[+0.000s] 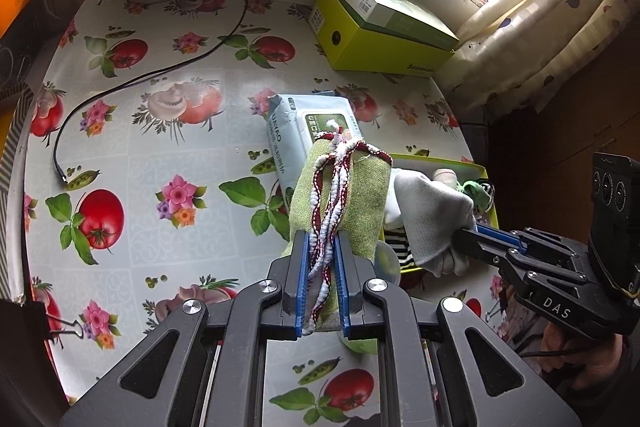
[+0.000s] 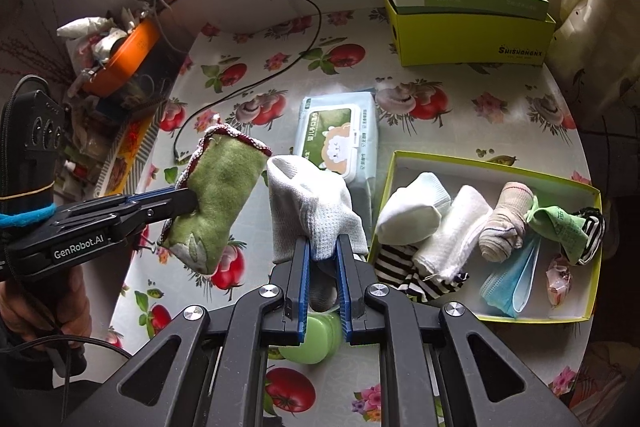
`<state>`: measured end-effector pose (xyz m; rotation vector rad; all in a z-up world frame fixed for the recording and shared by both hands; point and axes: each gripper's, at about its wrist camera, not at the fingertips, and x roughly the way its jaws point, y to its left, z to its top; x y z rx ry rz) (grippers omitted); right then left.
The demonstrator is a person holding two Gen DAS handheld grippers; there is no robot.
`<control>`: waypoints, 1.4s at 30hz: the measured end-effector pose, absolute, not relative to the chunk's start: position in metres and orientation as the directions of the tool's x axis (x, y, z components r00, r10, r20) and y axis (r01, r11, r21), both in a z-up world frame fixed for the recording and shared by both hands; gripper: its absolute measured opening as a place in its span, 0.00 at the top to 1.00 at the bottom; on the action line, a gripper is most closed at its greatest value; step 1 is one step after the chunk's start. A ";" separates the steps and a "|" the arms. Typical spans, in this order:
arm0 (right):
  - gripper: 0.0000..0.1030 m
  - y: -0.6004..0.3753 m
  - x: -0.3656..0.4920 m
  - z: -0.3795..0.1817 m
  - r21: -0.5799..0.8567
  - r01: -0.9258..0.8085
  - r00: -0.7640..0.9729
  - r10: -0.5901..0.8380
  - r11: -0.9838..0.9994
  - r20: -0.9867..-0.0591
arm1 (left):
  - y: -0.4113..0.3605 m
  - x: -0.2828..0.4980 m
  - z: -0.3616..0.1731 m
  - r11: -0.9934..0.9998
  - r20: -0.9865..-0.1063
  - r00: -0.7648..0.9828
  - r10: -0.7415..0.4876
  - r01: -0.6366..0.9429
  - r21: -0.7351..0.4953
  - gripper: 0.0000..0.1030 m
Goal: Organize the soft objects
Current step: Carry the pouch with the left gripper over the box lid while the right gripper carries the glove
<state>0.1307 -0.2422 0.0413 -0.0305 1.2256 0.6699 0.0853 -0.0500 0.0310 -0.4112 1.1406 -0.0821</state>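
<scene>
Your left gripper (image 1: pixel 323 259) clamps the green cloth (image 2: pixel 218 195), your right gripper (image 2: pixel 322 259) the white sock (image 2: pixel 312 211), both left of the part-filled tray (image 2: pixel 576 315).

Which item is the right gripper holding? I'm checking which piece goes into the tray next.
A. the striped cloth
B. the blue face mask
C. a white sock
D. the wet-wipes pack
C: the right gripper is closed on a white sock, held in the air left of the tray, while the face mask and striped cloth lie inside it and the wipes pack sits on the table.
</scene>
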 end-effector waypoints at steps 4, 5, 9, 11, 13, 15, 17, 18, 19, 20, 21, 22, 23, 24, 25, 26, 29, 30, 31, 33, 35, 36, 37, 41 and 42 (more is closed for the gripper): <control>0.88 -0.257 0.135 0.038 0.327 -0.458 0.185 0.448 0.827 -0.874 | -0.065 0.095 0.034 0.928 -0.864 0.415 -0.285 -0.108 -0.357 0.88; 0.88 -0.260 0.136 0.038 0.327 -0.450 0.188 0.446 0.831 -0.875 | -0.068 0.097 0.034 0.929 -0.864 0.413 -0.287 -0.098 -0.356 0.88; 0.88 -0.274 0.139 0.035 0.327 -0.422 0.197 0.437 0.846 -0.877 | -0.084 0.108 0.036 0.933 -0.863 0.405 -0.301 -0.062 -0.354 0.88; 0.88 -0.280 0.140 0.035 0.327 -0.409 0.202 0.434 0.852 -0.878 | -0.092 0.113 0.037 0.935 -0.864 0.400 -0.306 -0.045 -0.352 0.88; 0.88 -0.287 0.142 0.033 0.328 -0.394 0.208 0.431 0.859 -0.878 | -0.099 0.117 0.037 0.936 -0.865 0.394 -0.311 -0.030 -0.351 0.88; 0.88 -0.294 0.144 0.032 0.328 -0.380 0.214 0.427 0.865 -0.879 | -0.107 0.121 0.037 0.937 -0.866 0.388 -0.315 -0.018 -0.349 0.88; 0.88 -0.302 0.145 0.031 0.327 -0.363 0.220 0.422 0.872 -0.880 | -0.114 0.125 0.036 0.937 -0.867 0.380 -0.322 -0.003 -0.349 0.88; 0.88 -0.306 0.146 0.030 0.327 -0.355 0.222 0.419 0.876 -0.880 | -0.118 0.127 0.035 0.937 -0.868 0.376 -0.324 0.004 -0.348 0.88; 0.88 -0.310 0.147 0.030 0.326 -0.347 0.226 0.416 0.879 -0.881 | -0.122 0.128 0.035 0.937 -0.869 0.371 -0.327 0.012 -0.348 0.88; 0.88 -0.314 0.148 0.029 0.325 -0.339 0.229 0.413 0.883 -0.882 | -0.126 0.130 0.034 0.937 -0.870 0.368 -0.330 0.019 -0.348 0.88; 0.88 -0.318 0.149 0.029 0.324 -0.331 0.232 0.409 0.886 -0.882 | -0.130 0.132 0.034 0.938 -0.870 0.364 -0.332 0.026 -0.347 0.88; 0.88 -0.322 0.150 0.028 0.323 -0.324 0.235 0.406 0.889 -0.883 | -0.134 0.133 0.033 0.938 -0.871 0.361 -0.333 0.034 -0.345 0.88; 0.88 -0.326 0.150 0.028 0.322 -0.316 0.238 0.403 0.892 -0.884 | -0.138 0.135 0.033 0.938 -0.871 0.358 -0.335 0.041 -0.344 0.88; 0.88 -0.331 0.151 0.027 0.320 -0.308 0.242 0.399 0.896 -0.884 | -0.141 0.136 0.033 0.938 -0.872 0.355 -0.337 0.047 -0.343 0.88; 0.88 -0.335 0.152 0.027 0.318 -0.300 0.246 0.394 0.900 -0.885 | -0.145 0.138 0.032 0.938 -0.873 0.352 -0.338 0.053 -0.342 0.88; 0.88 -0.340 0.153 0.027 0.315 -0.291 0.250 0.389 0.903 -0.886 | -0.149 0.140 0.032 0.938 -0.873 0.350 -0.339 0.059 -0.341 0.88; 0.88 -0.354 0.156 0.025 0.309 -0.262 0.263 0.375 0.914 -0.889 | -0.159 0.146 0.031 0.937 -0.874 0.341 -0.346 0.076 -0.341 0.88; 0.88 -0.359 0.157 0.025 0.306 -0.253 0.267 0.370 0.918 -0.890 | -0.163 0.148 0.030 0.936 -0.874 0.339 -0.348 0.082 -0.341 0.88; 0.88 -0.364 0.158 0.025 0.303 -0.243 0.271 0.364 0.922 -0.891 | -0.167 0.150 0.030 0.936 -0.874 0.337 -0.350 0.087 -0.341 0.88; 0.88 -0.373 0.160 0.024 0.297 -0.223 0.279 0.353 0.928 -0.893 | -0.174 0.155 0.030 0.934 -0.874 0.331 -0.356 0.098 -0.343 0.88; 0.88 -0.382 0.162 0.022 0.287 -0.203 0.286 0.337 0.936 -0.897 | -0.182 0.159 0.028 0.933 -0.875 0.324 -0.359 0.109 -0.343 0.88; 0.88 -0.387 0.163 0.020 0.281 -0.192 0.289 0.328 0.940 -0.899 | -0.186 0.161 0.028 0.933 -0.876 0.319 -0.361 0.113 -0.343 0.88; 0.88 -0.392 0.164 0.018 0.278 -0.182 0.290 0.321 0.943 -0.902 | -0.189 0.163 0.026 0.932 -0.877 0.315 -0.362 0.118 -0.343 0.88; 0.88 -0.408 0.168 0.006 0.259 -0.143 0.284 0.290 0.955 -0.914 | -0.203 0.169 0.022 0.930 -0.882 0.296 -0.367 0.131 -0.343 0.88; 0.88 -0.411 0.168 0.002 0.257 -0.136 0.279 0.286 0.957 -0.917 | -0.206 0.171 0.020 0.930 -0.883 0.292 -0.368 0.134 -0.343 0.88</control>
